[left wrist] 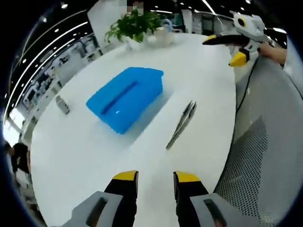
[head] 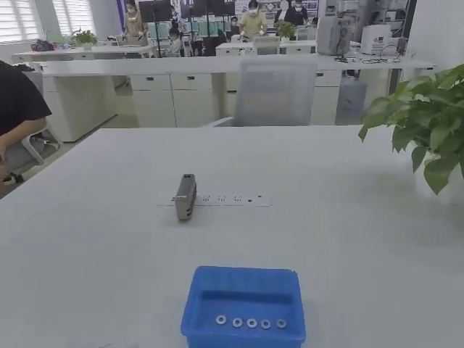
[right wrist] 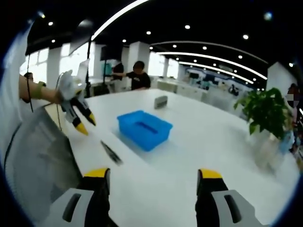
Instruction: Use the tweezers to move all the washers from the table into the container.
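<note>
Washers (head: 251,322): five in a row inside the blue container (head: 246,275).
Tweezers (left wrist: 182,124) lie loose on the white table (left wrist: 208,85) beside it; left gripper (left wrist: 156,182) and right gripper (right wrist: 154,176) both with jaws parted, holding nothing.

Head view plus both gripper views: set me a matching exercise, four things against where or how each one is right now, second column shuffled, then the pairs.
Things
1. washers
2. tweezers
3. grey adapter
4. right hand-held gripper

Place or state
A. jaws wide apart, holding nothing
B. sitting on the white power strip
C. in a row inside the blue container
D. lying flat on the table, beside the container

Pairs: 1-C, 2-D, 3-B, 4-A
</note>
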A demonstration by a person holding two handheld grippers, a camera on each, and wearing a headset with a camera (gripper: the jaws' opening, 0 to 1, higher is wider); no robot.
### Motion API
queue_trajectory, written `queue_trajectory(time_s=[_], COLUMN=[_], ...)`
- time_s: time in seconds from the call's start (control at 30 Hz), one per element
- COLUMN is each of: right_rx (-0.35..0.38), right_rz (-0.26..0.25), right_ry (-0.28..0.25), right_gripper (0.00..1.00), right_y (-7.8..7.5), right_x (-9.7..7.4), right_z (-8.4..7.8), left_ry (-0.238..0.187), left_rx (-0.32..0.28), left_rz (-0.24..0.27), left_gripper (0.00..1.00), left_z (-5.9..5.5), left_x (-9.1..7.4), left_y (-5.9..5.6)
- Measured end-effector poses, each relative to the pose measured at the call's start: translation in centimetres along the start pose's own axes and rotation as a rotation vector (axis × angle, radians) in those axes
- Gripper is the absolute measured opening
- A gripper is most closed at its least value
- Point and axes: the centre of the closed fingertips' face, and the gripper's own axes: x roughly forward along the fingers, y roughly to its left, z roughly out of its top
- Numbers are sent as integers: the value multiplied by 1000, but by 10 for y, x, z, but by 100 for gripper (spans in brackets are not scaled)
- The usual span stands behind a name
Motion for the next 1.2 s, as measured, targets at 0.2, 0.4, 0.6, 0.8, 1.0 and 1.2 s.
queue_trajectory(time_s=[0.2,0.4,0.6,0.8,1.0,1.2], right_rx=[25,57,31,42,31,19], right_rz=[-23,-45,-36,-63,-85,-70], right_ry=[-86,-165,-161,-250,-231,-200], right_gripper=[75,84,96,99,99,98], right_y=[-7,-14,-11,-15,-18,-14], right_x=[-5,-9,-4,-9,-8,-5], right_z=[15,26,26,43,39,34], left_ry=[-297,-531,-789,-866,-830,-831], left_rx=[-280,-358,-475,-517,-535,-556], left_rz=[100,216,260,287,296,324], left_gripper=[51,76,99,99,99,99], left_z=[20,42,61,64,62,58], left_x=[-33,-64,-92,-101,-95,-99], left_y=[8,19,28,35,34,37])
